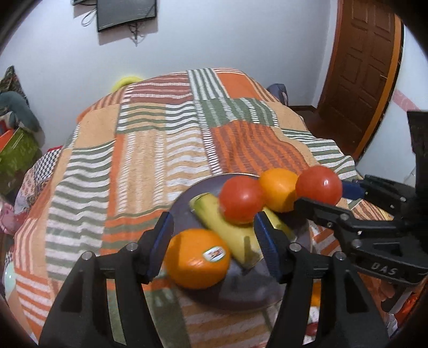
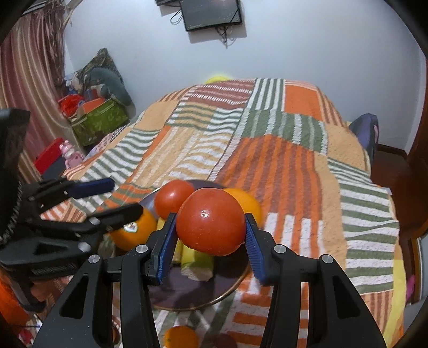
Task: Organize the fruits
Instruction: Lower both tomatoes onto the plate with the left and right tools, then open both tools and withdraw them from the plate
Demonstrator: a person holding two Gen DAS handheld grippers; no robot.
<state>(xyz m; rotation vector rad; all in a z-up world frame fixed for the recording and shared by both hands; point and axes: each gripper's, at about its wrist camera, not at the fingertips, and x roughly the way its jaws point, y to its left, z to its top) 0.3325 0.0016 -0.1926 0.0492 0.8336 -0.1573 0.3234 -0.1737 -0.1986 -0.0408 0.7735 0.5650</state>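
Two black grippers meet over the dark round plate (image 2: 227,290): the right gripper (image 2: 211,246) clasps a glossy red tomato (image 2: 210,220) above the plate's centre, while at its nine o'clock the left gripper (image 1: 212,241) stands released around a stickered orange (image 1: 196,258).

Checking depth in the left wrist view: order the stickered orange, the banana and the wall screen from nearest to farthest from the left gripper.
From the left gripper:
1. Stickered orange, between its fingers, on the plate.
2. Banana, just beyond, mid-plate.
3. Wall screen, far wall, top.
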